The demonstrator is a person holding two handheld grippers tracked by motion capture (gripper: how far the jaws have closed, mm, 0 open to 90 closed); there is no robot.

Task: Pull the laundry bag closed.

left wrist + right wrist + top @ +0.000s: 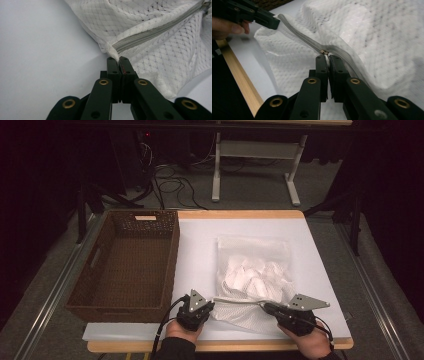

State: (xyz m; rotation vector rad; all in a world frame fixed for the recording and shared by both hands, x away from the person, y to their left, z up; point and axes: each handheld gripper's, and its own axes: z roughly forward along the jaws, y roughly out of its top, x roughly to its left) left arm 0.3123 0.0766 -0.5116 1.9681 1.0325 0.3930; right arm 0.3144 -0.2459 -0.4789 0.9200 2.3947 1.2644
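At the counter's (200, 245) near edge, both tools are clamping shut on the soft, light mesh bag (252, 285): left tool (117, 58) pinching the zipper-end corner, right tool (326, 56) gripping the zipper pull (324, 52).

Mesh bag (252, 270) contents too blurred to tell

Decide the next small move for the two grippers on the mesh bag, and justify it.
Probably the right gripper should draw the zipper pull along the zipper, away from the left gripper. The left pinches the mesh laundry bag at the zipper's end, anchoring it, and the right is shut on the pull.
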